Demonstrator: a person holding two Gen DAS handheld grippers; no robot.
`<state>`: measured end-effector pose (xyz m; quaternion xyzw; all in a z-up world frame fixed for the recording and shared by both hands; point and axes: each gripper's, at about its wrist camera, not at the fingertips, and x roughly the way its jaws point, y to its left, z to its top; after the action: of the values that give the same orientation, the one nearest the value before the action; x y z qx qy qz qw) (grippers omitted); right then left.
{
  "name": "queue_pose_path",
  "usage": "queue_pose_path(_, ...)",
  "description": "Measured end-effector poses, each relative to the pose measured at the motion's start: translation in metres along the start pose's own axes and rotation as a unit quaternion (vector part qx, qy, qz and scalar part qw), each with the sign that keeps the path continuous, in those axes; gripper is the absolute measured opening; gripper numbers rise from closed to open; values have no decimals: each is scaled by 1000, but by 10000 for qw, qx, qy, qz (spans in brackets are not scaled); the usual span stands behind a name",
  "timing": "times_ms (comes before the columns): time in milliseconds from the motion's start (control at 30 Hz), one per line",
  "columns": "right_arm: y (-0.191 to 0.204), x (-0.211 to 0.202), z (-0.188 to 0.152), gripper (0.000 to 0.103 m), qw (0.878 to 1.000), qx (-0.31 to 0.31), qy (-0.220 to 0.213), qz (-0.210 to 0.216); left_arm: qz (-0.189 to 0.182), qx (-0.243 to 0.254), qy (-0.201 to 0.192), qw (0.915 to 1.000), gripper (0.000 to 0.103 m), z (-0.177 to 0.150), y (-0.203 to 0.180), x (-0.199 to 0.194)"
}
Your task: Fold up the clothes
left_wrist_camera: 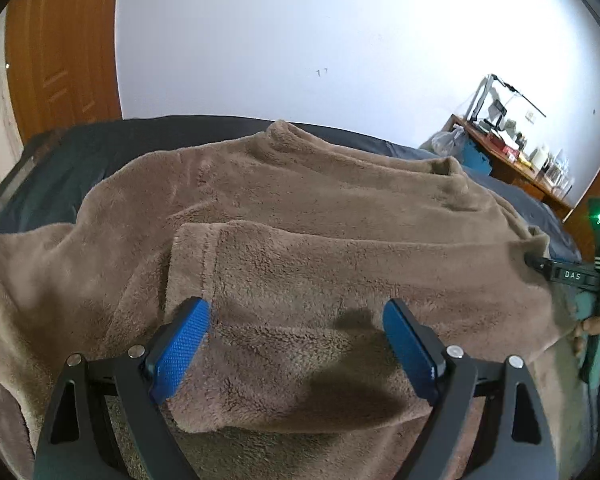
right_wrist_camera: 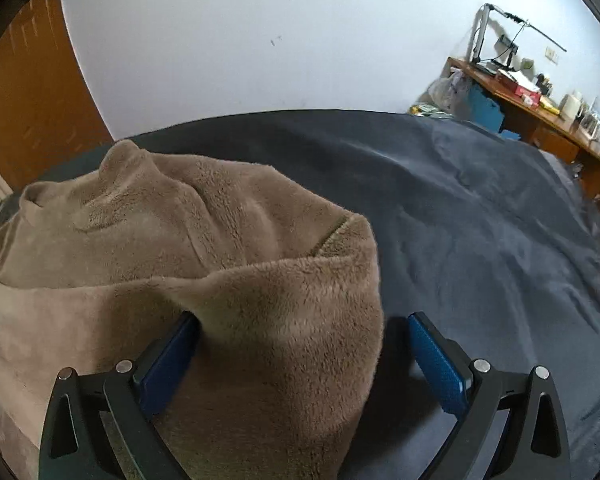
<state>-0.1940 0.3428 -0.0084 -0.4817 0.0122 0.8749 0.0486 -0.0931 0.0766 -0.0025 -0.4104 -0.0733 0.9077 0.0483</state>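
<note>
In the left wrist view, the left gripper (left_wrist_camera: 296,344) is seen nearest, its jaws spread wide with nothing pinched between them; the blue pads (left_wrist_camera: 180,350) are held just above the brown fleece garment (left_wrist_camera: 300,240), and a folded-over panel of that garment is seen between and beyond them, its hemmed edge running close past the left pad. Whether the pads are touching the pile cannot be told from this angle. A shadow is cast on the fleece between the jaws. Farther out, the garment is spread broadly over a bed covered by a dark sheet (left_wrist_camera: 80,152), with its collar raised toward the far side. At the right edge of the same view, the right gripper (left_wrist_camera: 572,276) is seen side-on against the garment's edge, held by a hand (left_wrist_camera: 598,332). In the right wrist view, the right gripper (right_wrist_camera: 302,356) is likewise shown with its jaws apart; a thick fold of the garment (right_wrist_camera: 220,260) is draped between them, pressed against the left pad (right_wrist_camera: 168,364) and stopping short of the right one, under which the dark sheet (right_wrist_camera: 480,220) is seen. Beyond the bed, a white wall (right_wrist_camera: 260,40), an orange-brown wooden door (left_wrist_camera: 52,60) at the left and a cluttered desk (right_wrist_camera: 540,116) at the far right are visible.
</note>
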Motion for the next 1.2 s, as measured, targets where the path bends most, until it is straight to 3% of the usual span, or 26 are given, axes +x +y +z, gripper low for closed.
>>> queue_pose_path(133, 17, -23, -2, 102, 9983, -424, -312, -256, -252, -294, -65, 9992, 91, 1, 12, -1)
queue_pose_path(233, 27, -46, -7, 102, 9972, -518, -509, 185, -307, -365, -66, 9988, 92, 2, 14, -1)
queue_pose_path(333, 36, -43, -23, 102, 9931, -896, -65, 751, -54, -137, -12, 9999, 92, 1, 4, 2)
queue_pose_path(400, 39, -29, -38, 103, 9875, -1241, 331, 917, 26, -81, 12, 10000, 92, 0, 2, 2)
queue_pose_path(433, 37, -28, -43, 103, 9855, -1363, 331, 951, 53, -68, 21, 10000, 92, 0, 1, 2)
queue_pose_path(700, 27, -43, -47, 102, 9887, -1310, 345, 647, 121, -35, 61, 9999, 92, -1, 1, 4)
queue_pose_path(867, 32, -77, -58, 102, 9906, -1105, -113, 804, 83, -58, 55, 9999, 93, -1, 2, 4)
queue_pose_path(967, 39, -61, -74, 103, 9876, -1298, 328, 821, 48, -80, 50, 9999, 94, -1, 2, 4)
queue_pose_path(1100, 31, -64, -93, 103, 9858, -1475, 47, 803, -18, -109, 38, 9999, 94, -1, 4, 3)
queue_pose_path(1200, 31, -68, -96, 103, 9862, -1476, 97, 741, -49, -110, 40, 9999, 94, -1, 5, 3)
